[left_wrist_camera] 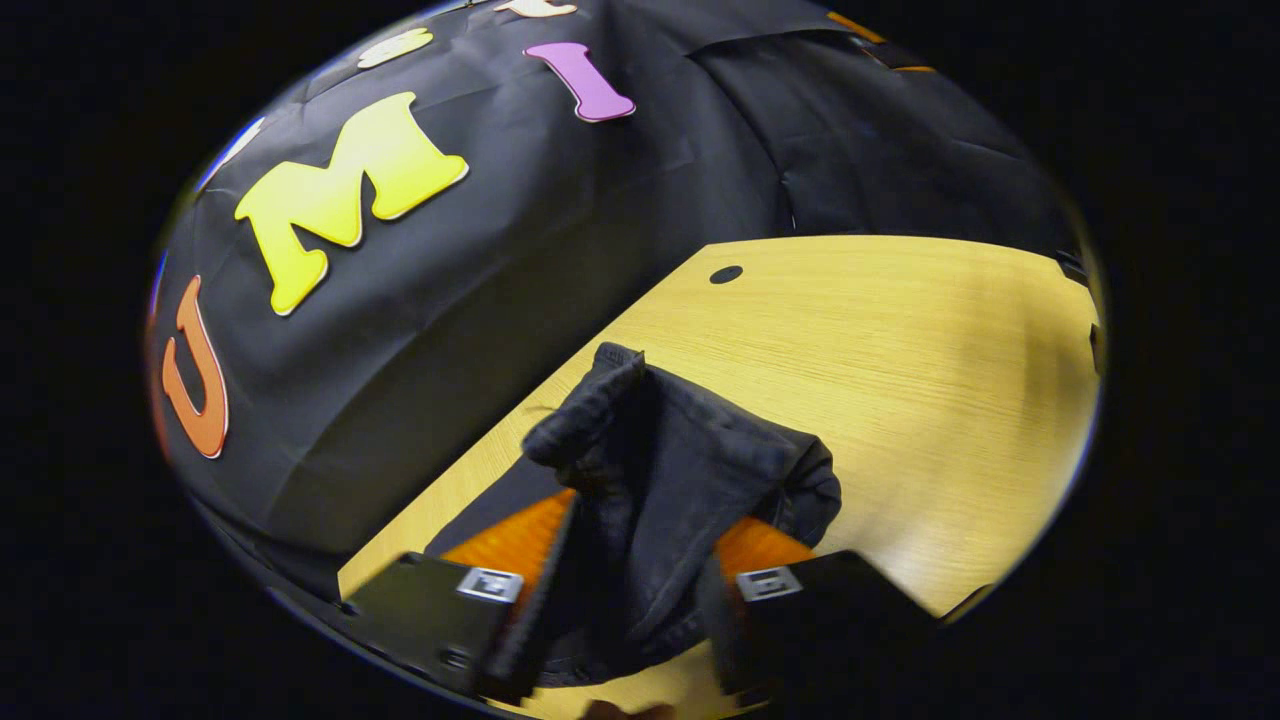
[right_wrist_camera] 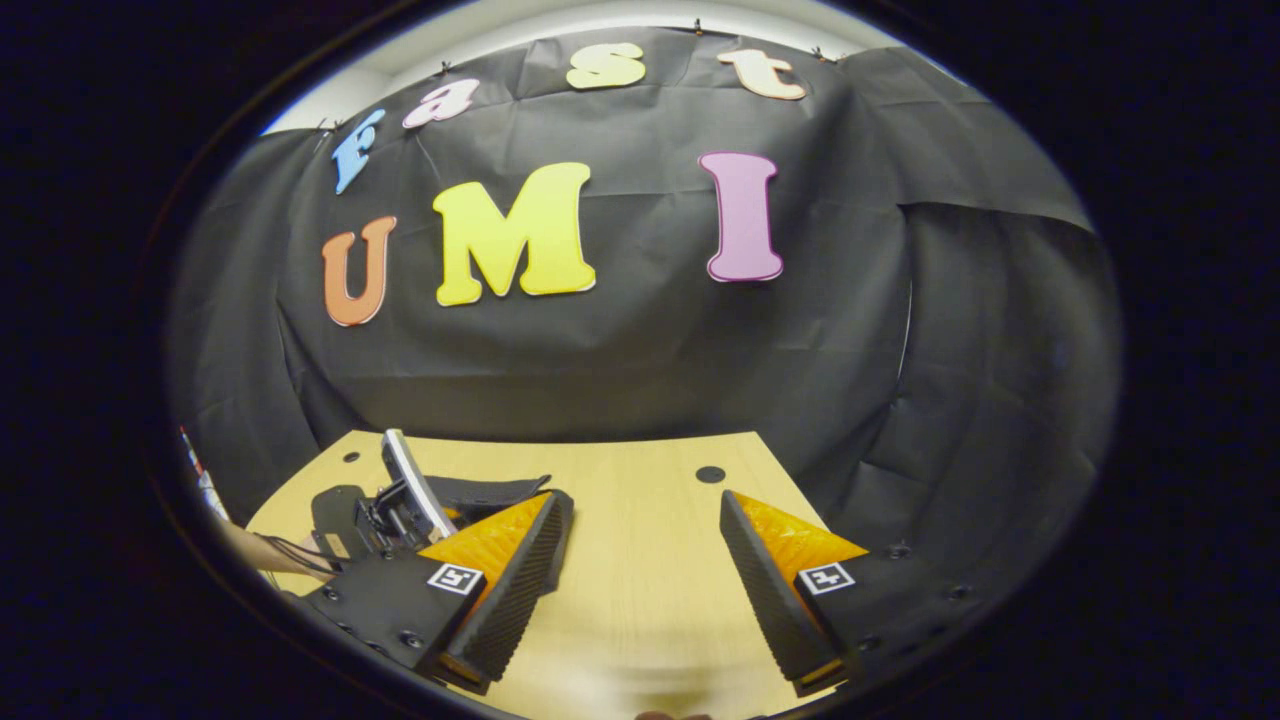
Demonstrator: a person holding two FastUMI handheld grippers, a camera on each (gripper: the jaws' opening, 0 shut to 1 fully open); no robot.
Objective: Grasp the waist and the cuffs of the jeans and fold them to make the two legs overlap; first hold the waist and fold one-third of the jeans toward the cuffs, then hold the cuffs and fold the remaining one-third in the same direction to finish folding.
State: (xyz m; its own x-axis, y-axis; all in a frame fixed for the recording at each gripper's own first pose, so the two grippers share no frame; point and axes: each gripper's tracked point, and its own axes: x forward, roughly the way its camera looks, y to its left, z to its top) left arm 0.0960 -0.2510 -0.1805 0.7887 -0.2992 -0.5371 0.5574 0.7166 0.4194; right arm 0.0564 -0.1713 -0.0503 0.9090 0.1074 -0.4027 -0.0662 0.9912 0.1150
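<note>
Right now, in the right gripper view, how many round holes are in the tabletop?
2: one hole near the tabletop's far left corner, another hole by the far edge, just beyond the open right tool. More may be hidden under the jeans.

- One pair of jeans (left_wrist_camera: 670, 480), dark, bunched up in a single heap in the left gripper view; a dark strip of the same cloth (right_wrist_camera: 490, 490) lies on the far left in the right gripper view.
- One desk (left_wrist_camera: 900, 340), of light wood.
- Two hand-held grippers: the left hand-held gripper (left_wrist_camera: 635, 590), seen from its own camera and again farther off in the right gripper view (right_wrist_camera: 400, 510), and the right hand-held gripper (right_wrist_camera: 645, 590).
- Two fingers on each hand-held gripper, four in all.
- Two round dark holes in the desk top in the right gripper view (right_wrist_camera: 710, 474) (right_wrist_camera: 351, 456); one such hole in the left gripper view (left_wrist_camera: 726, 274).
- One square marker tag on each finger (right_wrist_camera: 456, 578).
</note>
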